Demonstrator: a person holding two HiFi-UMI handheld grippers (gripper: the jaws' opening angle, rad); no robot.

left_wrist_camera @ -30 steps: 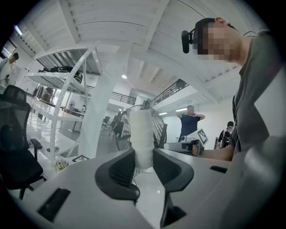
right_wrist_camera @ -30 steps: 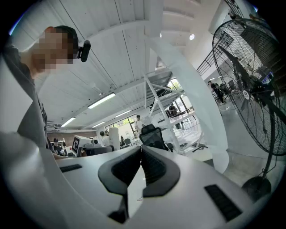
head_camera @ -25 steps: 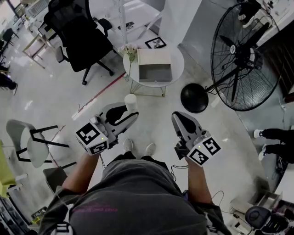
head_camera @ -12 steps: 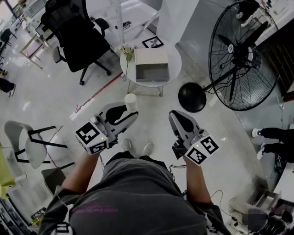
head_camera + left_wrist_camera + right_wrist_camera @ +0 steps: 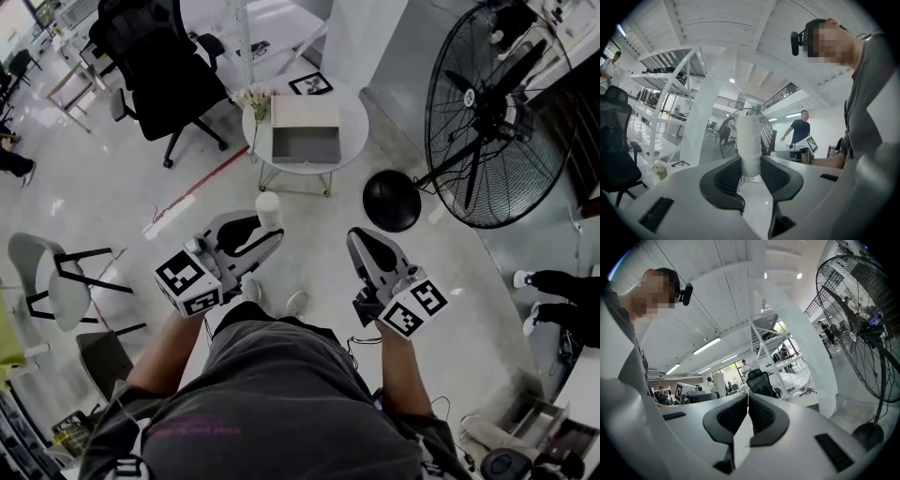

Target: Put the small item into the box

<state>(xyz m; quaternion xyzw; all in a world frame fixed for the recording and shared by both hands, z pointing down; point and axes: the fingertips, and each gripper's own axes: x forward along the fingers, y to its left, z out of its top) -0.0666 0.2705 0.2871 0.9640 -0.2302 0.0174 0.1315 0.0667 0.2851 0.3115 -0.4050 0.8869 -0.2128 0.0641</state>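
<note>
White roll (image 5: 750,145) stands pinched low in the jaws of the left gripper (image 5: 751,174), well short of the box (image 5: 305,112); the right gripper (image 5: 748,401) is closed, empty. Gripped so low (mostly unsupported), it may tip out en route.
</note>
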